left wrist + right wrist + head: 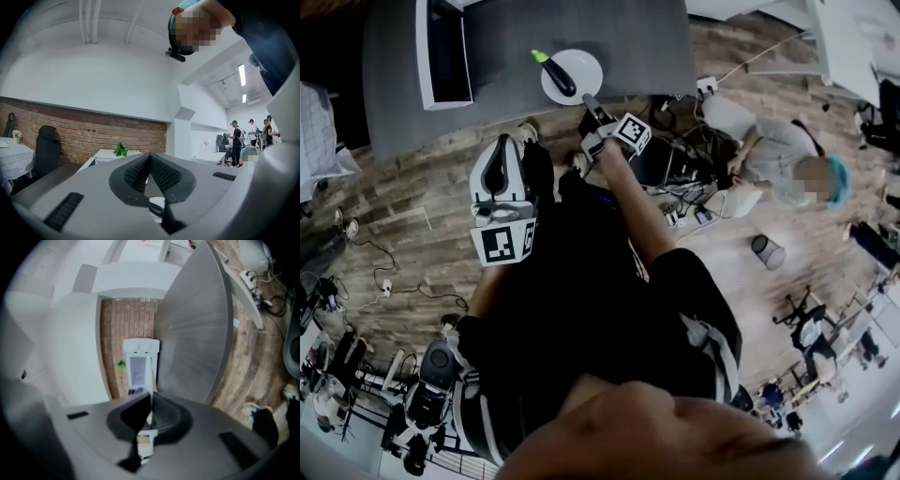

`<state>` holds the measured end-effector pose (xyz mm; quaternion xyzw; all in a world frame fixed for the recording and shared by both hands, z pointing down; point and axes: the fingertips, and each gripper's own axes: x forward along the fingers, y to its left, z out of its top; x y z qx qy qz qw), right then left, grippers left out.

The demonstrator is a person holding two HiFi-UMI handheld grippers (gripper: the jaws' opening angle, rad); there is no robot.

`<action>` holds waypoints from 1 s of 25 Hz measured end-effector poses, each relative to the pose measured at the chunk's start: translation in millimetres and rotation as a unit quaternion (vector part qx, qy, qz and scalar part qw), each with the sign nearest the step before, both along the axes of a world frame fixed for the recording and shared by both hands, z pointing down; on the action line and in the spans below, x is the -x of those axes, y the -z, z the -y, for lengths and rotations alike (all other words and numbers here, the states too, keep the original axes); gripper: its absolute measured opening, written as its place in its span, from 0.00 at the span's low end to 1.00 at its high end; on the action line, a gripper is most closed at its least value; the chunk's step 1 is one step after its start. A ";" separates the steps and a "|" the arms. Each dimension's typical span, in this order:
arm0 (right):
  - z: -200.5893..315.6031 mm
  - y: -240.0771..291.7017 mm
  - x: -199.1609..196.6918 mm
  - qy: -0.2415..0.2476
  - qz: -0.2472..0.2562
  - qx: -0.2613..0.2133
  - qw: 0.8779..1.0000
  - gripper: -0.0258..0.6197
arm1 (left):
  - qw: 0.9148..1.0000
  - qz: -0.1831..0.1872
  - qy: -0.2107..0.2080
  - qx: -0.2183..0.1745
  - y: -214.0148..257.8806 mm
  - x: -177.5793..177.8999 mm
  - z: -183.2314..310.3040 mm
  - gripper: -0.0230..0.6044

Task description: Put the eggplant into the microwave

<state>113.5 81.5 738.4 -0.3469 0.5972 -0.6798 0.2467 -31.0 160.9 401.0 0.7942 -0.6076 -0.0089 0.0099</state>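
Where a round plate (587,67) sits, oblong eggplant (561,77) lies, seemingly glossy.

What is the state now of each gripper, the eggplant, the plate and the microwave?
left gripper: jaws together, holding nothing.
right gripper: jaws together, holding nothing.
eggplant: lying on the plate, not held, outside the microwave.
plate: on the grey table, carrying the eggplant.
microwave: standing on the table; whether its door is open or shut cannot be told.
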 end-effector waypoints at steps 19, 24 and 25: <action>37.9 53.4 65.0 0.004 0.009 -0.018 1.000 0.10 | 1.000 -0.017 -0.007 0.010 -1.0 68.3 71.9 0.09; 52.9 62.2 81.9 -0.003 0.013 -0.017 1.000 0.10 | 1.000 0.000 -0.022 -0.004 4.3 83.1 94.1 0.09; 55.1 63.3 86.1 -0.003 0.012 -0.019 1.000 0.10 | 1.000 -0.001 -0.027 -0.004 5.2 86.5 97.6 0.09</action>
